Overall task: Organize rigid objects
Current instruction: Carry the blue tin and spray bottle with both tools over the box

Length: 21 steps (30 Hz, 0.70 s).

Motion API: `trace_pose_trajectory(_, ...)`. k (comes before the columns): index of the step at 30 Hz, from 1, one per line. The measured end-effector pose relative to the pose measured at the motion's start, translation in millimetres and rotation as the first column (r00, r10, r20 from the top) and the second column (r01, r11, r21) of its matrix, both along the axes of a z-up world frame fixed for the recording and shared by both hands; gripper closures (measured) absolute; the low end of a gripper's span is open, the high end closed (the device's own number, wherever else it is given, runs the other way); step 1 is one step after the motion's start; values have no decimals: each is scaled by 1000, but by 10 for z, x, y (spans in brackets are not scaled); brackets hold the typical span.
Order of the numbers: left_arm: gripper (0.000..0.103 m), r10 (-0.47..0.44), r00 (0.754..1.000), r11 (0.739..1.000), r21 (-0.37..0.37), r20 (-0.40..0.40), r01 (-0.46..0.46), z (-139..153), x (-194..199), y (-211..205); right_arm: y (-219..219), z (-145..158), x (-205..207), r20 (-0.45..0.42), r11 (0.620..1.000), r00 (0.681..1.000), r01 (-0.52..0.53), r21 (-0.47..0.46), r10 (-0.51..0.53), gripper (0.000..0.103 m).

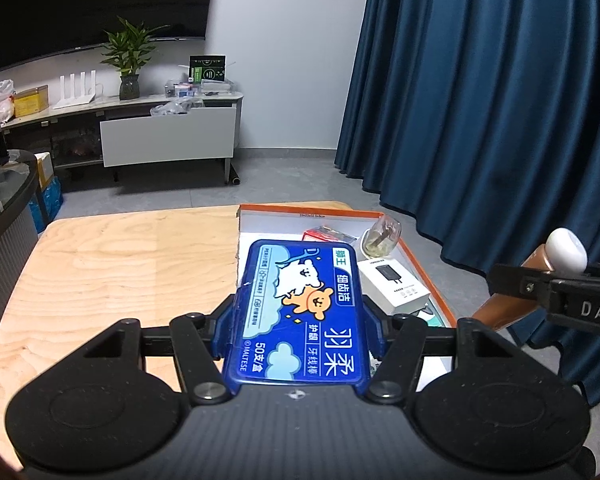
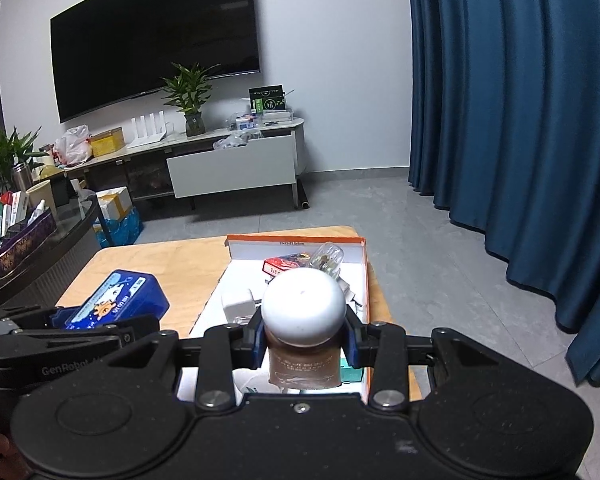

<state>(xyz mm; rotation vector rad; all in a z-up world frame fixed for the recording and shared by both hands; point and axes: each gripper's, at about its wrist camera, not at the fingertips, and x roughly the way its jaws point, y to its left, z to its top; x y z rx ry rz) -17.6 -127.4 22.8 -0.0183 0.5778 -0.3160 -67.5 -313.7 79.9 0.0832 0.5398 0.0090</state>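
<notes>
Left wrist view. My left tongs (image 1: 298, 316) are clamped on a blue dental-floss-pick box (image 1: 298, 312), pads pressing its long sides, label up. The box hangs above the near end of an orange-rimmed cardboard tray (image 1: 420, 264) at the right end of the wooden surface (image 1: 120, 272). In the tray: a white charger box (image 1: 394, 284), a red pack (image 1: 328, 236), and a clear glass bottle (image 1: 382, 238) lying at the far right corner. At the right edge, my right tongs (image 1: 540, 284) carry a brown bottle with a white cap (image 1: 566, 254).

Right wrist view. My right tongs (image 2: 305, 346) are clamped on the brown bottle (image 2: 305, 364), its white cap (image 2: 303, 306) pointing away from the camera, held over the tray (image 2: 364, 280). A white plug adapter (image 2: 238, 304) lies on the tray's floor, left of the bottle. The blue box (image 2: 118, 298) shows at left in the left tongs (image 2: 100, 320), beside the tray.

Step in hand, as I judge it: both items carried in, neither yet placed. Next move calls for lowering each into a free patch of tray floor, clear of the charger box and glass bottle, then parting the tongs one after the other.
</notes>
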Motion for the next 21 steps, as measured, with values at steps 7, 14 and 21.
trace_pose_trajectory(7, 40, -4, 1000, 1000, 3, 0, 4, -8, -40, -37, -6, -21, 43, -15, 1000, 1000, -6, -8, 6, 58)
trace_pose_trajectory(14, 40, -1, 1000, 1000, 1, -8, 1, -27, -24, -23, 7, -74, 78, -30, 1000, 999, -16, -14, 16, 58)
trace_pose_trajectory(21, 40, 3, 1000, 1000, 4, -17, -3, -55, -5, -38, 20, -116, 100, -46, 1000, 999, -25, -15, 24, 58)
